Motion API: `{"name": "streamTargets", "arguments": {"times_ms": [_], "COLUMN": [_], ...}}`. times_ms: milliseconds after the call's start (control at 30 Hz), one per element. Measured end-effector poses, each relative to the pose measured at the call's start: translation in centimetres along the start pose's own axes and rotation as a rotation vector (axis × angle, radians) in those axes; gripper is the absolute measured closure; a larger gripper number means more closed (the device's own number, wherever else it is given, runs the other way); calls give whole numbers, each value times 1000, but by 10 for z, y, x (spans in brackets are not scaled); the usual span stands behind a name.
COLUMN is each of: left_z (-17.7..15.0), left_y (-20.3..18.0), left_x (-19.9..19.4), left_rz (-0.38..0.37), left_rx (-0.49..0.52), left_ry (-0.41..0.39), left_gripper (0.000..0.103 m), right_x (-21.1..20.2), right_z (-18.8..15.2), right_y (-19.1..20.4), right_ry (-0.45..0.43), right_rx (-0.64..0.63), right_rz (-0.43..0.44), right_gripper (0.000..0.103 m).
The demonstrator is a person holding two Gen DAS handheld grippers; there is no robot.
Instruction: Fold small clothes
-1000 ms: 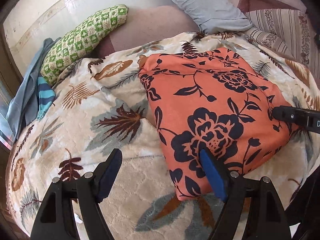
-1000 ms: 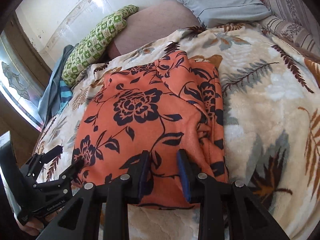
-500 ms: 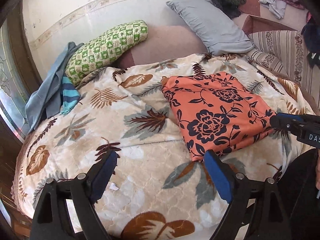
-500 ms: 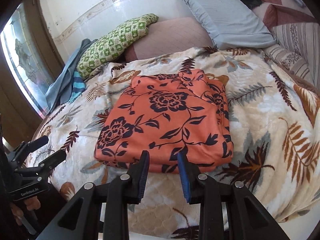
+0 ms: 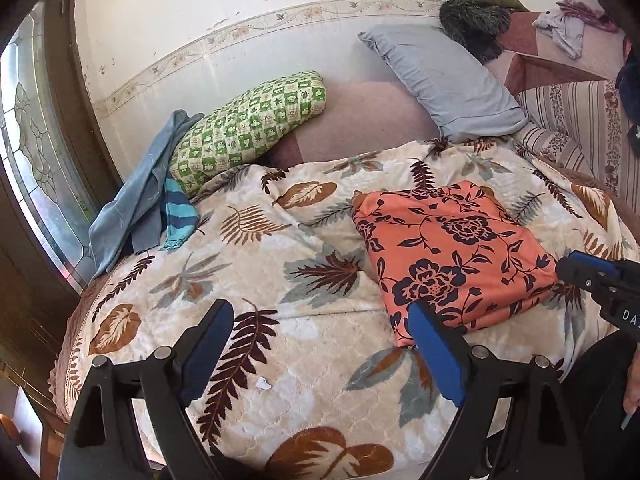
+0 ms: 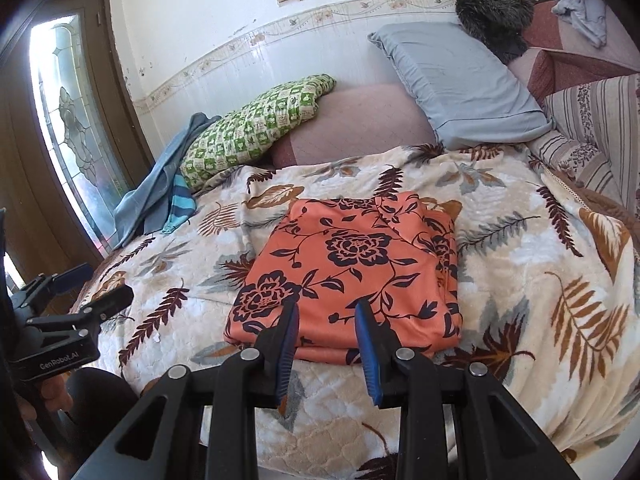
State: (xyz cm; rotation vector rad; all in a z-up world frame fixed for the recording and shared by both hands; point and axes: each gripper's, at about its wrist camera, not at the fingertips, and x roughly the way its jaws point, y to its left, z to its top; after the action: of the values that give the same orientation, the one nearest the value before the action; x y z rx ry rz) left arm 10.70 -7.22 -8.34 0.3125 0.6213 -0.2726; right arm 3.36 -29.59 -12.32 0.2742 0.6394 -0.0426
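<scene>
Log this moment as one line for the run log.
stage: fold done | orange floral garment: folded rectangle, flat on leaf-print blanket | left claw: open, empty | right claw: open, empty, clear of garment

Smooth cloth garment (image 6: 352,272), plush blanket (image 6: 520,264)

Both tongs are matte black plastic: the left tongs (image 5: 320,344) and right tongs (image 6: 326,338) carry blue finger pads (image 6: 366,354) and silver round screws. White lettering, seemingly "GenRobot.AI", marks the left body.
</scene>
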Motion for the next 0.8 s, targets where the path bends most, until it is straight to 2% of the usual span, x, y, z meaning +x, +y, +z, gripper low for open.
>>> {"name": "streamTargets", "arguments": {"times_ms": [533, 800], "left_z": [10, 4], "left_y": [-19, -30], "left_x": [15, 37], "left_rz": [52, 47], "left_rx": [14, 31], "left_ry": [39, 104], "left_gripper": [14, 14], "right_x": [7, 12], "right_z": [-7, -6], "right_y": [-27, -40], "right_ry": [-2, 10], "right_rx": [67, 111], "right_rz": [56, 73], "right_gripper": [71, 71]}}
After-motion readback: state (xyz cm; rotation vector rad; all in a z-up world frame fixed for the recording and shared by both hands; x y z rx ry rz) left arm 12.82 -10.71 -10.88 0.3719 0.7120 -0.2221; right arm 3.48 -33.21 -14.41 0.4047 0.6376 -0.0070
